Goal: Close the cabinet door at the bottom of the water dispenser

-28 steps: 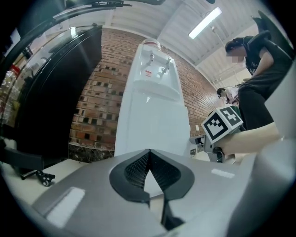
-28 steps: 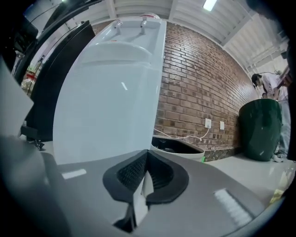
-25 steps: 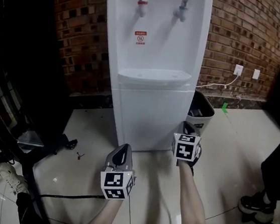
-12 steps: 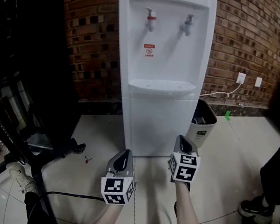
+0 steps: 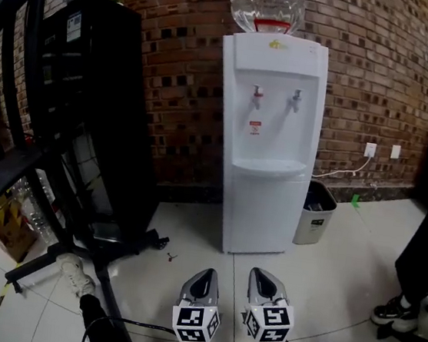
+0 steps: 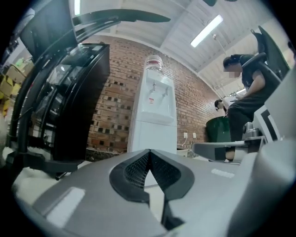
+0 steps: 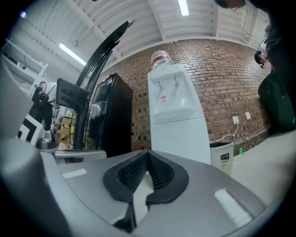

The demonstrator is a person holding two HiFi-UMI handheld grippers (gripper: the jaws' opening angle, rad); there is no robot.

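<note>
The white water dispenser (image 5: pixel 269 134) stands against the brick wall with a bottle on top. Its bottom cabinet door (image 5: pixel 265 211) sits flush with the body, shut. It also shows in the left gripper view as the dispenser (image 6: pixel 154 115) and in the right gripper view as the dispenser (image 7: pixel 178 120). My left gripper (image 5: pixel 202 282) and right gripper (image 5: pixel 263 285) hang side by side low in the head view, well back from the dispenser. Both point level at it, jaws closed together with nothing between them.
A small bin (image 5: pixel 315 214) stands right of the dispenser, with a cable and wall sockets (image 5: pixel 370 151) behind. A black cabinet (image 5: pixel 90 105) and a black stand with a cable on the floor fill the left. A person sits at the right (image 6: pixel 247 88); a shoe (image 5: pixel 394 311) shows.
Both grippers have drawn back away from the dispenser and come closer together. The view has pulled back and risen, so the whole dispenser with its bottle is now in sight.
</note>
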